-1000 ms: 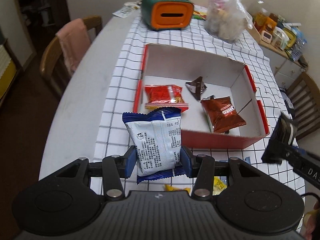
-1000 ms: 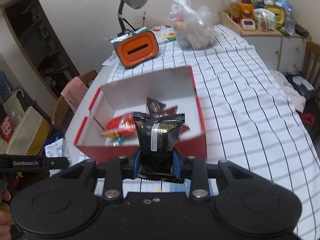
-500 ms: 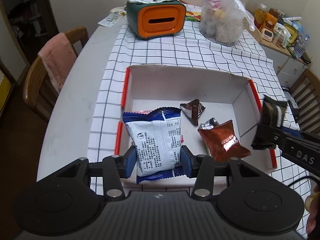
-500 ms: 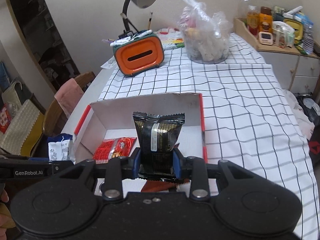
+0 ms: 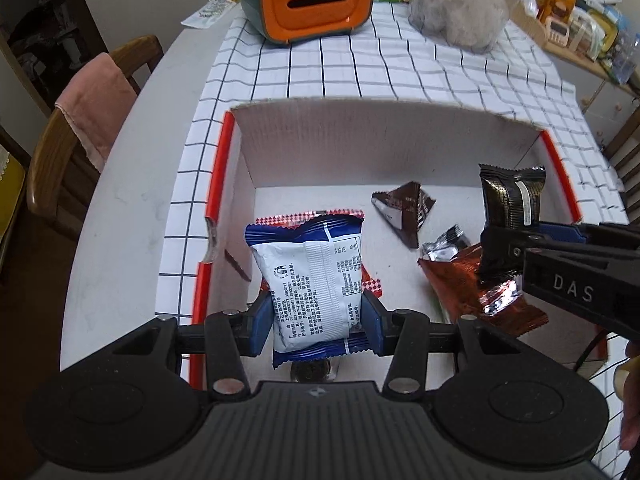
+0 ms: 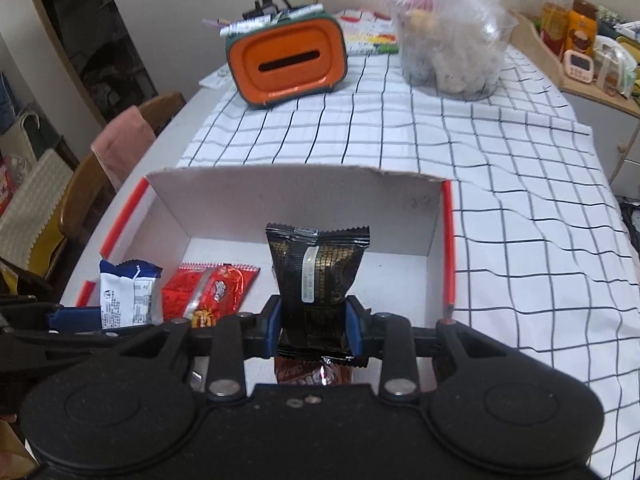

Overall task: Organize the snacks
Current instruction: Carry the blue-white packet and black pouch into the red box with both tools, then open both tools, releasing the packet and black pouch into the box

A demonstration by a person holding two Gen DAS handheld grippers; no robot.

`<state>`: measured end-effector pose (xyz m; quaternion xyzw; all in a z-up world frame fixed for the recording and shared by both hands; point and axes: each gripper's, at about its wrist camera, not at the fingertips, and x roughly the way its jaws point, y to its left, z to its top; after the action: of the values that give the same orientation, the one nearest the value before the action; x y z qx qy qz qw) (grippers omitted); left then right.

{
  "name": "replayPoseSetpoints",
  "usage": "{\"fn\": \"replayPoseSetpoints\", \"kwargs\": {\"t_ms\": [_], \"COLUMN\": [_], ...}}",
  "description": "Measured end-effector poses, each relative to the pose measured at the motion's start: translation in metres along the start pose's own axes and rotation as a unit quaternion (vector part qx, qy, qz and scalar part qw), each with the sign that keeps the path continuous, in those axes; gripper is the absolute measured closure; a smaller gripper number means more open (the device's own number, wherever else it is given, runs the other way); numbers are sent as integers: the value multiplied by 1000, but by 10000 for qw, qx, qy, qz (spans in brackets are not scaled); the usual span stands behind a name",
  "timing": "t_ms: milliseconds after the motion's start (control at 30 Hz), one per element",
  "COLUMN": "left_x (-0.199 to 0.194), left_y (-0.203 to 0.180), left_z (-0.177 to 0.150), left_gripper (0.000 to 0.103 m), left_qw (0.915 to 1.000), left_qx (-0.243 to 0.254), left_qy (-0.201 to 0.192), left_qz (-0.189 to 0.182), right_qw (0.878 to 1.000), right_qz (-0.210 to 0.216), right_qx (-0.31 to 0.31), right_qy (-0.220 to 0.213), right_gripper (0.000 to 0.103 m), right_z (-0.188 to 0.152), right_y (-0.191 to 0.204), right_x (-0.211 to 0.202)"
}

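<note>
Room: one wooden chair point(image 5: 60, 152) at left; counter point(image 5: 132, 184) under grid cloth point(image 6: 400, 136). One red-edged box point(image 5: 360, 136) holds three loose packets. Left gripper point(image 5: 316, 312) jaws clamp one blue-white packet point(image 5: 312, 280); right gripper point(image 6: 314, 330) jaws clamp one black packet point(image 6: 316, 272) (both over the box).

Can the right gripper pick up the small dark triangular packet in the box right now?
Probably not: the right gripper is shut on the black packet, so it must release that before taking the triangular packet.
</note>
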<state>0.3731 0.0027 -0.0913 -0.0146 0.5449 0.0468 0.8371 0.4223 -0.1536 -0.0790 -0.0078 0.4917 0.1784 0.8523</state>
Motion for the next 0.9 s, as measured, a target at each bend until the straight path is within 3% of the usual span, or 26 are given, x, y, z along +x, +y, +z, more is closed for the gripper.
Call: {"fn": "replayPoseSetpoints", "kwargs": {"t_ms": [467,900], "left_x": [17,-23], "left_y": [-2,7], "left_z": [-2,-12], "left_gripper": [57,48], "left_qw": [9999,9996], "left_qx": [3,-42], "left_qy": [144,-244], "left_qz": [28,-159], "right_qw": [9996,9999], "right_qz": [-100,123], "right_qx": [-69,75], "right_qy": [240,-90], "right_gripper": [71,68], "right_z": [-2,-6], "right_y": [-3,-3], "right_x": [18,-23]}}
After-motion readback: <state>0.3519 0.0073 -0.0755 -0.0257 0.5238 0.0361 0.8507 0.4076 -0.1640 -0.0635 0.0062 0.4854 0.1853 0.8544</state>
